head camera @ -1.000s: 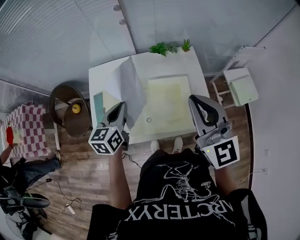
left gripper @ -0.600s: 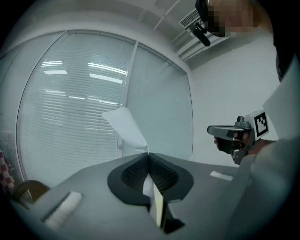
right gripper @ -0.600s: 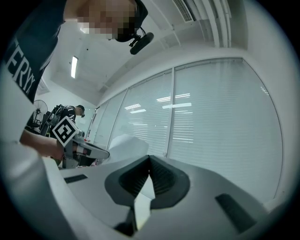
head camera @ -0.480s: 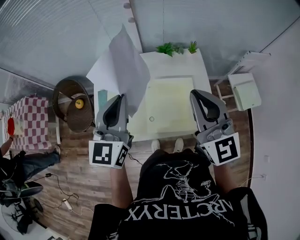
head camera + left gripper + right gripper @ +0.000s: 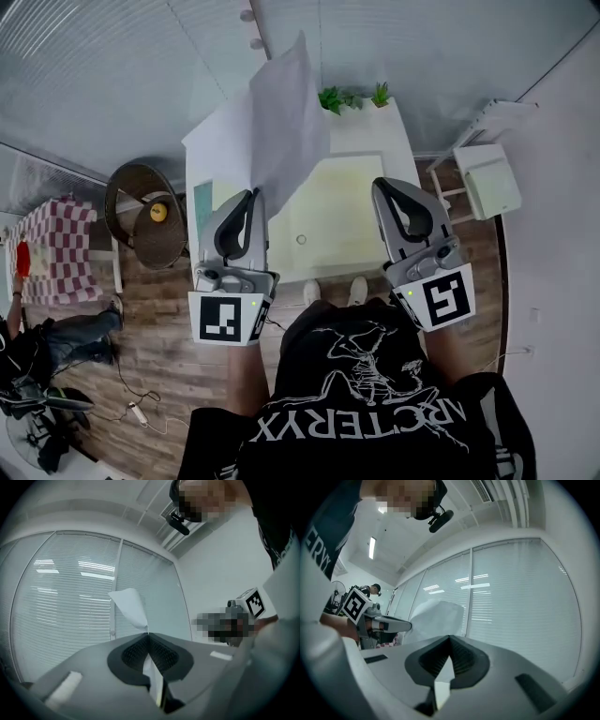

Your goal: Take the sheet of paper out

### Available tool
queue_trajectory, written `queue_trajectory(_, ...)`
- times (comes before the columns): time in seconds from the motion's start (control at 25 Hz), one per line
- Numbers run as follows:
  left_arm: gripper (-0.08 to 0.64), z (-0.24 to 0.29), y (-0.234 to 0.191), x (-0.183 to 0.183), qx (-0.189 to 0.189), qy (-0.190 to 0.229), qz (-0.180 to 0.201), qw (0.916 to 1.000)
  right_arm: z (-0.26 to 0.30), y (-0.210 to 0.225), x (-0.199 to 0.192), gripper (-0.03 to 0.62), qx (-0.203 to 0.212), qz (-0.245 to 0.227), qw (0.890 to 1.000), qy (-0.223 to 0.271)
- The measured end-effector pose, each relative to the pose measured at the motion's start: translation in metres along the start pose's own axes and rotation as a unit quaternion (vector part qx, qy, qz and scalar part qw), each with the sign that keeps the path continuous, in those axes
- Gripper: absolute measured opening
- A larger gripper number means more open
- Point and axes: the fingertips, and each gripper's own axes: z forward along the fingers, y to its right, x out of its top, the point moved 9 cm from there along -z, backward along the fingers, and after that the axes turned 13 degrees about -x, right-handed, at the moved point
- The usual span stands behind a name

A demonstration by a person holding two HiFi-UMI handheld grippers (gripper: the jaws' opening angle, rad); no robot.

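Our left gripper (image 5: 251,193) pinches the sheet of paper (image 5: 286,117), which stands up past its tips. Our right gripper (image 5: 382,184), beside it, is closed and holds nothing.

white table (image 5: 373,133) | pale yellow mat (image 5: 342,211) centre | green plants (image 5: 352,97) far edge | teal item (image 5: 201,202) left edge

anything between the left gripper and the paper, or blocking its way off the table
Nothing visible. The left gripper is shut on an edge of the sheet of paper, which is up above the table in open air.
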Motion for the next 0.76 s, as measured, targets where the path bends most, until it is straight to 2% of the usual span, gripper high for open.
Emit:
queue_trajectory(0.24,0.012,-0.0032,0.0077,0.0045,-0.006,-0.002,0.000,1.0000,-0.0085,0.0008,0.0079,0.012,-0.005,-0.008,1.000,0.018)
queue_trajectory(0.76,0.012,0.0014,0.0066,0.0031,-0.009,-0.006,-0.001,0.9999,-0.0080,0.0033,0.0058,0.012,-0.010,-0.020,1.000,0.013)
